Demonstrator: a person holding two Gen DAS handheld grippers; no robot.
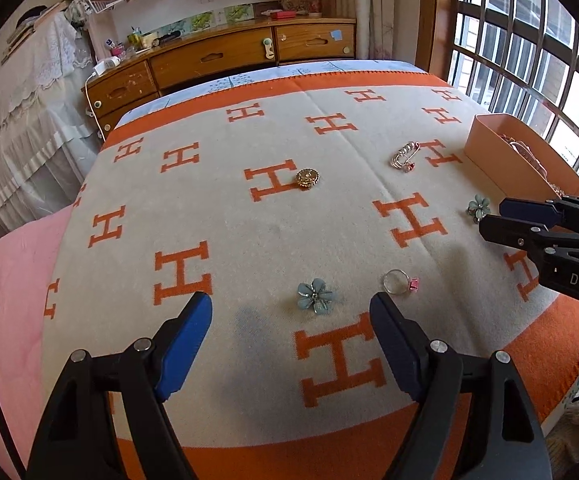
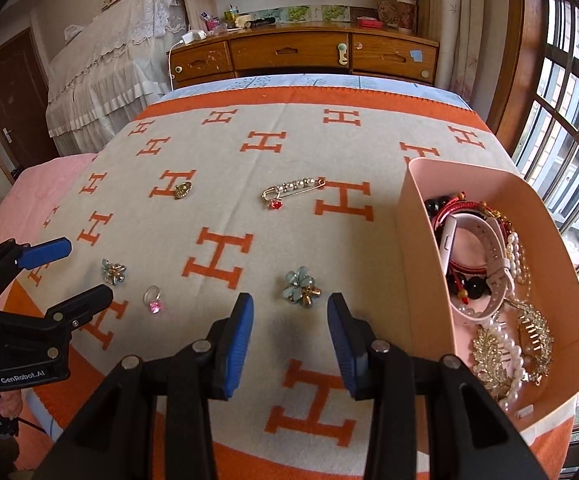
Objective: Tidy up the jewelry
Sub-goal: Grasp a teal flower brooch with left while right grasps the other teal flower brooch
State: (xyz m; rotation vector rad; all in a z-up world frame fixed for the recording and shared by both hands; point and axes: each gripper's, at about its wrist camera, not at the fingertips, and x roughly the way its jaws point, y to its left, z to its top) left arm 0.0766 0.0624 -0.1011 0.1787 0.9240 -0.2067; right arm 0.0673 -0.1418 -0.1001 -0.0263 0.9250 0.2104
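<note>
Loose jewelry lies on an orange-and-cream H-patterned blanket (image 1: 273,232). My left gripper (image 1: 291,312) is open and empty, just short of a blue flower brooch (image 1: 315,296) and a silver ring with a pink stone (image 1: 400,282). My right gripper (image 2: 290,312) is open and empty, just short of a second blue flower brooch (image 2: 301,286); it shows in the left wrist view (image 1: 489,216) beside that brooch (image 1: 478,207). A gold round brooch (image 1: 308,178) and a pearl safety-pin brooch (image 2: 291,191) lie farther back. A pink box (image 2: 417,240) holds several bracelets and pearl strands.
A wooden dresser (image 2: 301,56) stands beyond the bed's far edge. A barred window (image 2: 569,152) is on the right. A pink quilt (image 1: 5,292) lies at the left edge. A lace-covered piece of furniture (image 2: 101,76) stands at the back left.
</note>
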